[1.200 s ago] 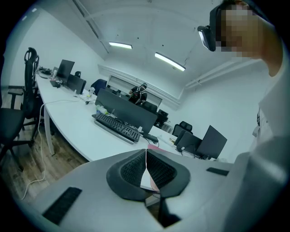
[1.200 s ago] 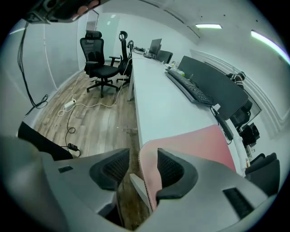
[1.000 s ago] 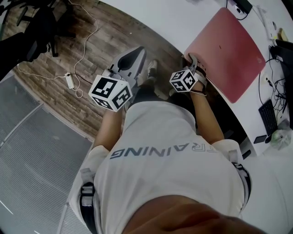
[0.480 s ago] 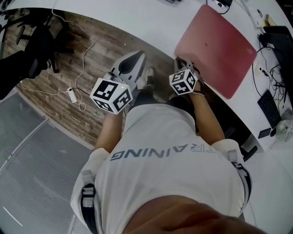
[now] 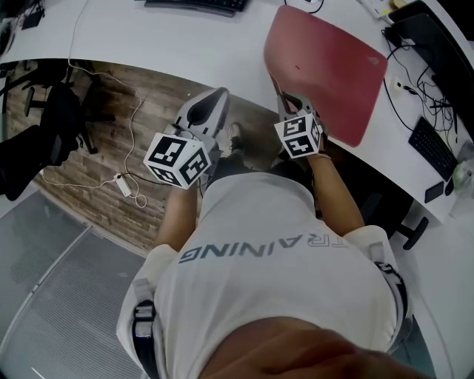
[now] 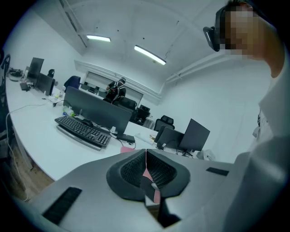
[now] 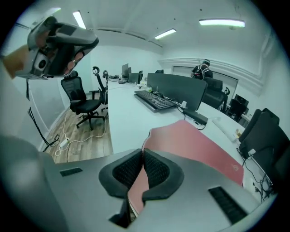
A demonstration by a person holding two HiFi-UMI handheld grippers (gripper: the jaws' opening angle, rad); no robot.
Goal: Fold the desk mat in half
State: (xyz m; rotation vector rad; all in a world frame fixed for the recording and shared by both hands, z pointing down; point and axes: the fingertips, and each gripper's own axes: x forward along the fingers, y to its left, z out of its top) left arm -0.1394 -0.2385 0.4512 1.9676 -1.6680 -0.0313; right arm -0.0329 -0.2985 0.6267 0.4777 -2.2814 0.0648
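Observation:
The red desk mat lies on the white desk at the upper right of the head view. My right gripper has just closed and is shut on the mat's near left corner, which curls up off the desk. In the right gripper view the mat runs in between the pads of the right gripper. My left gripper hangs over the wooden floor beside the desk edge, apart from the mat. In the left gripper view the left gripper has its pads meeting, with nothing held.
A black keyboard lies at the desk's far edge, another keyboard and cables at the right. An office chair and a power strip are on the floor at left. Monitors line the desk.
The right gripper has risen with the mat's near left corner, so that edge now stands off the desk. The left gripper has drifted up toward the desk edge.

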